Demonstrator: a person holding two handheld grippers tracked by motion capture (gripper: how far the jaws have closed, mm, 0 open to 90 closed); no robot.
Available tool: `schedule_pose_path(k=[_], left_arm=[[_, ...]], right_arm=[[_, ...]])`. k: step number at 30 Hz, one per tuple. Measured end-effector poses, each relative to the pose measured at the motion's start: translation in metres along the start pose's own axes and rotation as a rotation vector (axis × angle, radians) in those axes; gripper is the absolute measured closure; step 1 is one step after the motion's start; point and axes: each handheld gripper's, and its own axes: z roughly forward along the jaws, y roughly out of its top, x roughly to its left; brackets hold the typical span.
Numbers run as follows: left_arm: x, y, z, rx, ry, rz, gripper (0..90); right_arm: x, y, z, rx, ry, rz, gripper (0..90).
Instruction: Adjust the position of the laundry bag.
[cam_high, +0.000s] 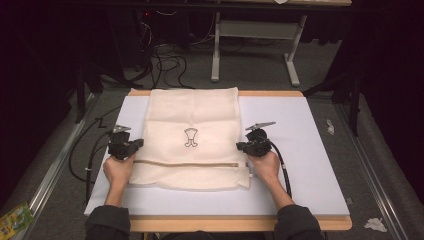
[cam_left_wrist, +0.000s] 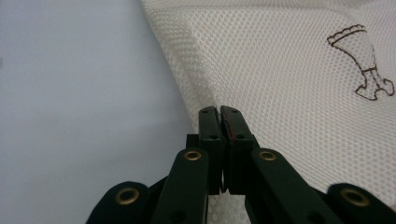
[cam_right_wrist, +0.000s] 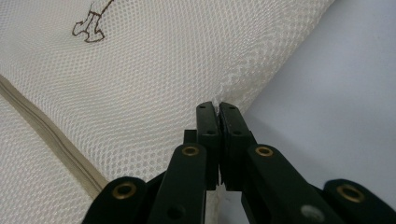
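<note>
A cream mesh bag (cam_high: 191, 135) with a small brown emblem (cam_high: 191, 137) and a beige zipper (cam_high: 190, 163) lies flat on the pale mat (cam_high: 300, 150). My left gripper (cam_high: 134, 144) pinches the bag's left edge, its jaws shut on the mesh (cam_left_wrist: 280, 74) in the left gripper view (cam_left_wrist: 219, 111). At the bag's right edge my right gripper (cam_high: 241, 146) does the same. In the right gripper view its jaws (cam_right_wrist: 217, 107) are shut on a fold of mesh (cam_right_wrist: 140, 84), with the zipper (cam_right_wrist: 51, 133) running to the lower left. A person's hands hold both grippers.
The mat covers a wooden table (cam_high: 240, 223). Cables (cam_high: 90, 160) trail off the left side onto the grey floor. A white-legged desk frame (cam_high: 255, 45) stands behind the table. Scraps of paper (cam_high: 374, 224) lie on the floor at right.
</note>
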Motion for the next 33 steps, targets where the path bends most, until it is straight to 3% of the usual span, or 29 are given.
schedule_pose_path(k=[10, 16, 33], left_arm=[[-0.005, 0.004, -0.003, -0.016, -0.016, 0.01, 88.3], [-0.008, 0.007, -0.004, -0.032, -0.045, -0.006, 88.2], [-0.02, 0.014, -0.005, -0.055, -0.075, 0.022, 88.3]], right_arm=[[-0.003, 0.0, -0.008, -0.013, -0.009, 0.001, 89.5], [-0.006, 0.0, -0.012, -0.027, -0.014, 0.006, 89.5], [-0.015, -0.004, -0.024, -0.048, -0.023, 0.015, 89.5]])
